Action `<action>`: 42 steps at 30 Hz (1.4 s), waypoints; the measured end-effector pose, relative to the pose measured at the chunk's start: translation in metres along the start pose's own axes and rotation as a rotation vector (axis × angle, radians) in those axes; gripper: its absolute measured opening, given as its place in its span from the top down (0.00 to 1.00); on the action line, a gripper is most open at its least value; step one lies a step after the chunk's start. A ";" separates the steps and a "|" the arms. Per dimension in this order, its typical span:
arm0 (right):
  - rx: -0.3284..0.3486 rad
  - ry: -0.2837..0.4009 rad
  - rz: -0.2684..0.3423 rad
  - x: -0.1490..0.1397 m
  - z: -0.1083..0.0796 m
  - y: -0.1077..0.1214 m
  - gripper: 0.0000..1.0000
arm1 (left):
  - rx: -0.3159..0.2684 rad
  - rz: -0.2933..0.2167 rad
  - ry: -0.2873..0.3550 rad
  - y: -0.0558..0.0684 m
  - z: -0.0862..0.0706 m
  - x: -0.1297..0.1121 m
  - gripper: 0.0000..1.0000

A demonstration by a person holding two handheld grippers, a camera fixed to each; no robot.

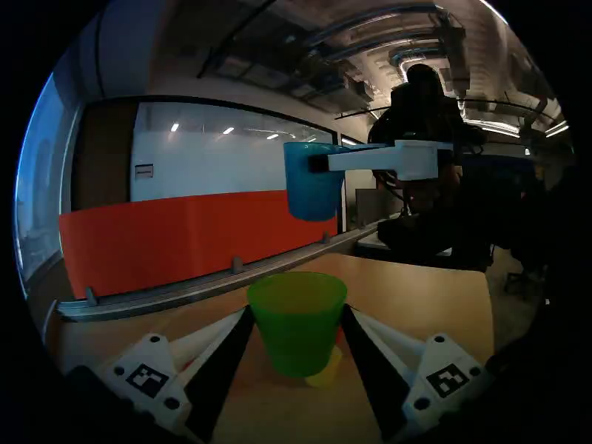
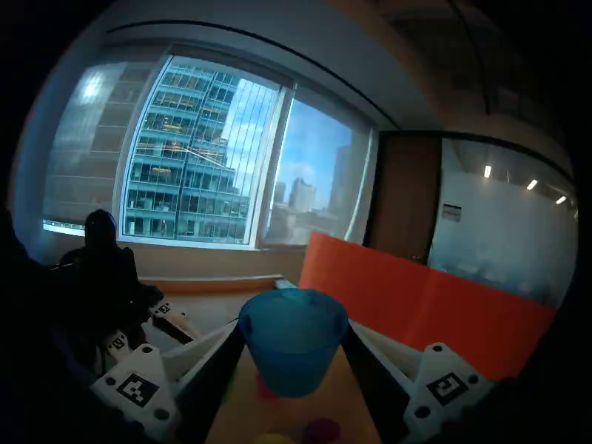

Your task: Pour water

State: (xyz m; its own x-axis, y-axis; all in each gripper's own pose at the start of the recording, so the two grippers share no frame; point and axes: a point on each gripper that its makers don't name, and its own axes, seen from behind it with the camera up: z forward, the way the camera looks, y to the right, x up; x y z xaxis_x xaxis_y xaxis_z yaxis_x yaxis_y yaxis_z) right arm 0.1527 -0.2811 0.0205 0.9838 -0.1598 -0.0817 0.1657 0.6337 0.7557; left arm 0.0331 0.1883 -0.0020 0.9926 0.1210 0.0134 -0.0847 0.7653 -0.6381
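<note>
left tongs (image 1: pixel 297 312) grip green cup (image 1: pixel 297 333) from both sides, lower centre of left gripper view, upright over wooden tabletop (image 1: pixel 422 296). right tongs (image 2: pixel 294 327) clamp blue cup (image 2: pixel 294 355), lower centre of right gripper view; in left gripper view it hangs upright, upper centre.

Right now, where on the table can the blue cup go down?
Free, in the left gripper view: the bare table right of the green cup, out to its far edge, and the strip between that cup and the rail below the orange panel. Crowded: right at the green cup, where a small yellow thing sits beside it.
</note>
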 end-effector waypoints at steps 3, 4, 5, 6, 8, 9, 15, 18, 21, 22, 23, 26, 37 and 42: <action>-0.012 -0.012 0.008 -0.008 -0.007 0.006 0.10 | 0.014 0.001 -0.003 -0.006 -0.002 -0.001 0.16; -0.016 -0.016 0.011 -0.012 -0.010 0.008 0.10 | 0.020 0.001 -0.004 -0.008 -0.003 -0.001 0.16; -0.019 -0.020 0.014 -0.015 -0.013 0.010 0.10 | 0.025 0.001 -0.005 -0.010 -0.003 -0.001 0.16; -0.023 -0.024 0.018 -0.018 -0.015 0.011 0.10 | 0.030 0.000 -0.005 -0.012 -0.004 -0.002 0.16; -0.032 -0.033 0.027 -0.024 -0.021 0.015 0.10 | 0.041 -0.001 -0.007 -0.017 -0.006 -0.002 0.16; -0.037 -0.035 0.032 -0.027 -0.024 0.017 0.11 | 0.047 -0.002 -0.007 -0.019 -0.007 -0.002 0.16; -0.071 -0.047 0.061 -0.044 -0.042 0.031 0.10 | 0.080 -0.001 -0.012 -0.030 -0.012 -0.004 0.16; -0.088 -0.050 0.074 -0.051 -0.052 0.038 0.10 | 0.093 0.000 -0.014 -0.034 -0.015 -0.005 0.16; -0.104 -0.058 0.082 -0.060 -0.060 0.044 0.11 | 0.105 0.002 -0.016 -0.037 -0.018 -0.006 0.16; -0.108 -0.062 0.083 -0.063 -0.064 0.045 0.10 | 0.108 0.003 -0.017 -0.039 -0.019 -0.006 0.16; -0.112 -0.065 0.084 -0.066 -0.066 0.047 0.10 | 0.112 0.005 -0.018 -0.040 -0.020 -0.006 0.16; -0.121 -0.073 0.081 -0.074 -0.074 0.050 0.10 | 0.121 0.006 -0.021 -0.043 -0.023 -0.007 0.16; -0.140 -0.119 0.082 -0.113 -0.088 0.057 0.10 | 0.138 0.009 -0.052 -0.049 -0.022 -0.021 0.16; -0.129 -0.142 0.099 -0.132 -0.088 0.054 0.10 | 0.137 0.005 -0.072 -0.049 -0.019 -0.031 0.16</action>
State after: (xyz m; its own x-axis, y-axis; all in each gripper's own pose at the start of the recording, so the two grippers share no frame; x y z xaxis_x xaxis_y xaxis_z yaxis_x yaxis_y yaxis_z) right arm 0.0381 -0.1589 0.0152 0.9776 -0.1910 0.0883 0.0848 0.7417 0.6654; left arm 0.0078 0.1354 0.0142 0.9837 0.1660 0.0686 -0.1054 0.8429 -0.5277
